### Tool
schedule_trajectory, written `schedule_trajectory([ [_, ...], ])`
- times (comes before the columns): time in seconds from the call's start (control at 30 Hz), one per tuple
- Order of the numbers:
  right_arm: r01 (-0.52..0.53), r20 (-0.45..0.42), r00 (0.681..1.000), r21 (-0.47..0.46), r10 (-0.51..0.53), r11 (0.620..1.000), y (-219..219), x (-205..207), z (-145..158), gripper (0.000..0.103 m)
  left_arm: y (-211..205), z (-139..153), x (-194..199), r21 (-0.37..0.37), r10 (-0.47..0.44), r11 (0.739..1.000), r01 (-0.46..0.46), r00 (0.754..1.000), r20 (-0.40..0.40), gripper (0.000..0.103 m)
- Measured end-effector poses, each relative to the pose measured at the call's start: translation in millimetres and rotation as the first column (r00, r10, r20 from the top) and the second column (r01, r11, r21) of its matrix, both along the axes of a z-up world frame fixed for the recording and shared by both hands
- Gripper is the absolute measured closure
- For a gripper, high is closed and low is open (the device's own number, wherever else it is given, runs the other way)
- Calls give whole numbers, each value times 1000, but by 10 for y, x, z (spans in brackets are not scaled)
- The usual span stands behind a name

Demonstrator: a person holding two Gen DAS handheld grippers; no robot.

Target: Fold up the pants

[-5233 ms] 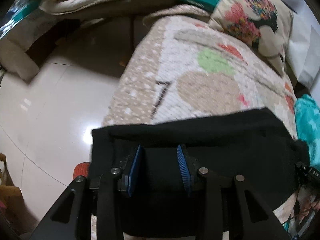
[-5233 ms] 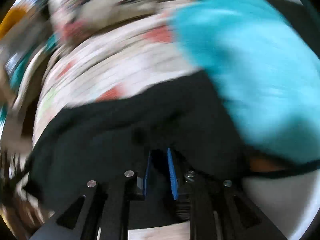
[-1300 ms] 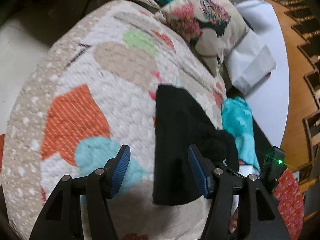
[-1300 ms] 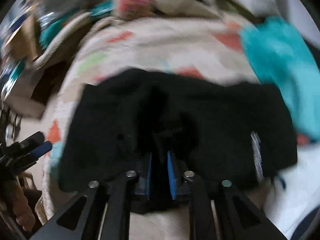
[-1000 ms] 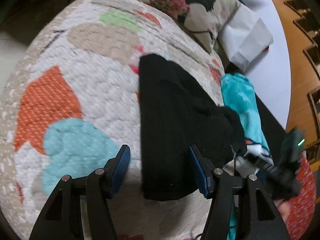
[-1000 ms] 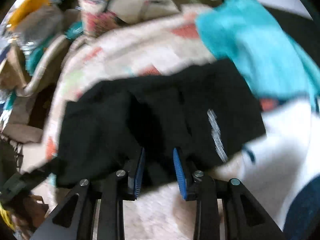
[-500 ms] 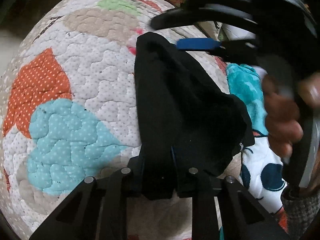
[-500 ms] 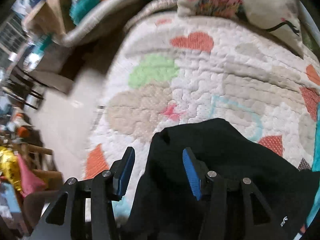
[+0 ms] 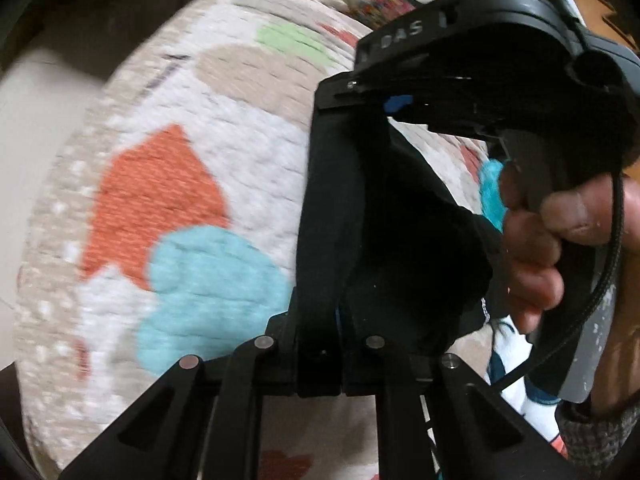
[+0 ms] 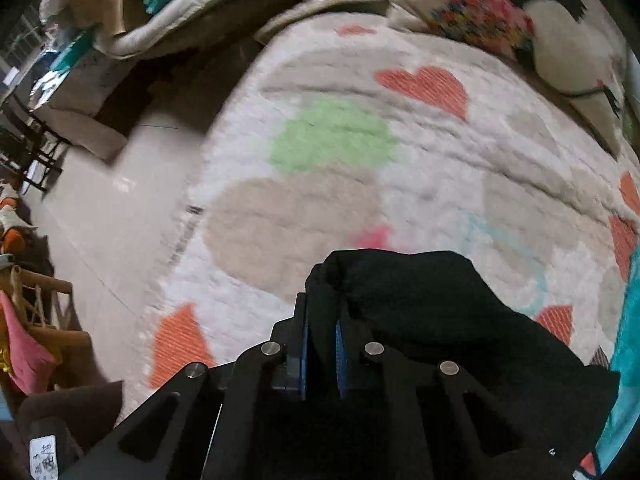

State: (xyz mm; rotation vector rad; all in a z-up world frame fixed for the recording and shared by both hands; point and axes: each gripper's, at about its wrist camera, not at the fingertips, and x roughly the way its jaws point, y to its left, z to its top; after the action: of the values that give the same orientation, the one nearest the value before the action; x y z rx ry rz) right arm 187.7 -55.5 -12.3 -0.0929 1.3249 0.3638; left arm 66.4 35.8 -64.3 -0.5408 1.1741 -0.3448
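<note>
While both grippers pinch, black pants (image 9: 384, 216) on quilt (image 9: 192, 184)

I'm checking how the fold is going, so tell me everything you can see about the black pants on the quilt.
The black pants are soft, matte knit-looking fabric, already folded into a narrow, bunched bundle lying on the heart-patterned quilted bedspread. The left gripper is shut on the near end; the right gripper, with jaws closing, pinches the far corner, which stands up in a small peak. A tiny pale mark shows near one edge; I can't read it. A teal cloth lies beside them.
</note>
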Motion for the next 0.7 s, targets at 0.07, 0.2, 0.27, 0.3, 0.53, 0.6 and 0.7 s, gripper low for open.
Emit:
schedule_trajectory([
  [0.07, -18, -5, 1000, 15, 18, 1000, 163, 18, 7, 92, 157, -9, -8, 20, 46, 999, -46, 999, -9, 90],
  [0.2, -37, -43, 998, 61, 40, 997, 452, 95, -109, 83, 353, -80, -52, 43, 109, 993, -107, 993, -51, 85],
  [0.27, -10, -58, 998, 93, 16, 996, 447, 143, -118, 75, 408, -93, -84, 4, 135, 991, -135, 988, -77, 81],
  [0.3, 10, -59, 998, 137, -2, 991, 404, 193, -90, 74, 425, -72, -96, -15, 148, 989, -150, 985, -85, 81],
  [0.53, 156, 86, 979, 253, -183, 955, -707, -131, 510, 71, 695, 141, -109, -39, 279, 960, -279, 960, -5, 81],
  [0.6, 163, 116, 974, 230, -193, 959, -902, -344, 523, 71, 659, 160, -112, -22, 276, 961, -276, 961, 20, 81],
  [0.7, 180, 105, 971, 268, -214, 947, -1147, -706, 418, 71, 585, 177, -41, 4, 237, 971, -237, 970, 54, 81],
])
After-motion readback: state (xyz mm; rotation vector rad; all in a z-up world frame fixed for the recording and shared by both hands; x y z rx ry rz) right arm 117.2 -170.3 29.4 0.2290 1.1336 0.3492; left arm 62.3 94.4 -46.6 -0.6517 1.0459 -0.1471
